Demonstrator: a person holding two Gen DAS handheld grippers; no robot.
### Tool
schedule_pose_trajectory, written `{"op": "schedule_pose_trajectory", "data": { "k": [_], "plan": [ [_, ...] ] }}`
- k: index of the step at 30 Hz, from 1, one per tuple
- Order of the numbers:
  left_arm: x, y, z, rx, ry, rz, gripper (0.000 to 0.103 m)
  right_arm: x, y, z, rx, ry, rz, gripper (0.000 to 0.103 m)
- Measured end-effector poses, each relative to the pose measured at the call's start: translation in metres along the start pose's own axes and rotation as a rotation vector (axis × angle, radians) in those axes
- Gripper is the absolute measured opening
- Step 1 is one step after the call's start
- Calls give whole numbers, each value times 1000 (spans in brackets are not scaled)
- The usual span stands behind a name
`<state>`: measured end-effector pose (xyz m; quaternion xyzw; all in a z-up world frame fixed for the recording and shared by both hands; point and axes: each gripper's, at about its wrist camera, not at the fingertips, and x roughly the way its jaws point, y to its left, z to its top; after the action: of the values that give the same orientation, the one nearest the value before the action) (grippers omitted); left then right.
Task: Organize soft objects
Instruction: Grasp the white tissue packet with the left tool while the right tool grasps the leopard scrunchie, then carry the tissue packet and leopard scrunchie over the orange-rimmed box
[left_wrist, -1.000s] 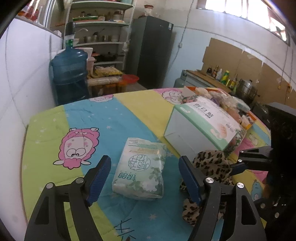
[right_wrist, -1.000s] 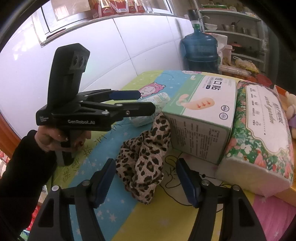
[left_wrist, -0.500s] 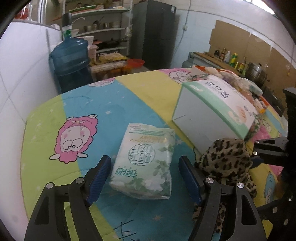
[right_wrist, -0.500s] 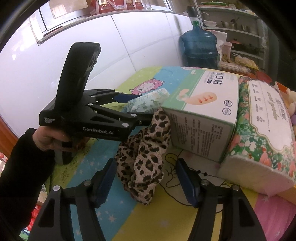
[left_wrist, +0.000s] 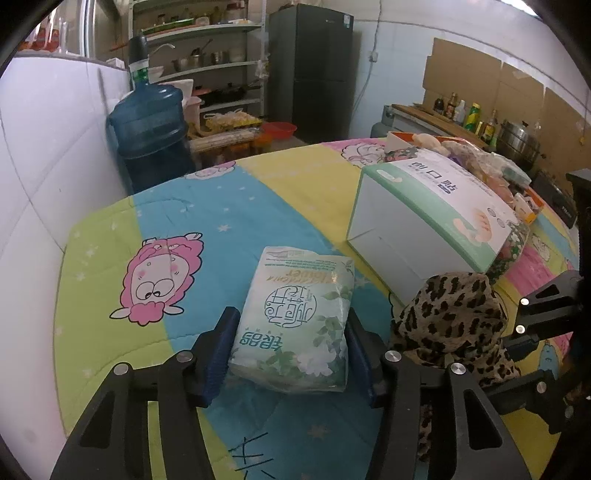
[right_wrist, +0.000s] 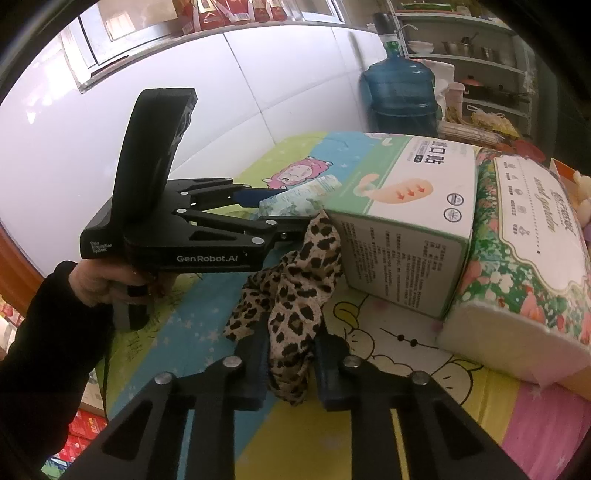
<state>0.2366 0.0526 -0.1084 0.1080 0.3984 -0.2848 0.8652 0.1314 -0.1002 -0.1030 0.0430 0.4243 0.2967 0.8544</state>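
Left hand-held gripper (left_wrist: 291, 347) is squeezing the tissue pack (left_wrist: 295, 321), right hand-held gripper (right_wrist: 290, 363) pinches the scarf (right_wrist: 295, 288). Slick wrapper might squirt out, and the dangling scarf could snag the box (right_wrist: 402, 218).

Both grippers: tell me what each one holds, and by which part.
The left gripper clamps the tissue pack across its near end, a pad on each long side. The right gripper pinches the leopard-print cloth at its lower bunched end.

tissue pack (left_wrist: 295, 321) on my worktop (left_wrist: 236, 206) | scarf (left_wrist: 450, 317) right of it | box (left_wrist: 424, 210) behind both | water jug (left_wrist: 147, 129) beyond worktop
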Motion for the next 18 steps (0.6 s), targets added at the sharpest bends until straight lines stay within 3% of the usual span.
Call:
{"op": "schedule_pose_trajectory", "data": {
  "k": [7,18],
  "plan": [
    [-13,0,-3,-24,-48,18,55,-8,2,-2,-8,-22,7,13],
    [-56,-2,-12,-128,-178,121,55,-27,15,-5,-49,-64,6,12]
  ]
}}
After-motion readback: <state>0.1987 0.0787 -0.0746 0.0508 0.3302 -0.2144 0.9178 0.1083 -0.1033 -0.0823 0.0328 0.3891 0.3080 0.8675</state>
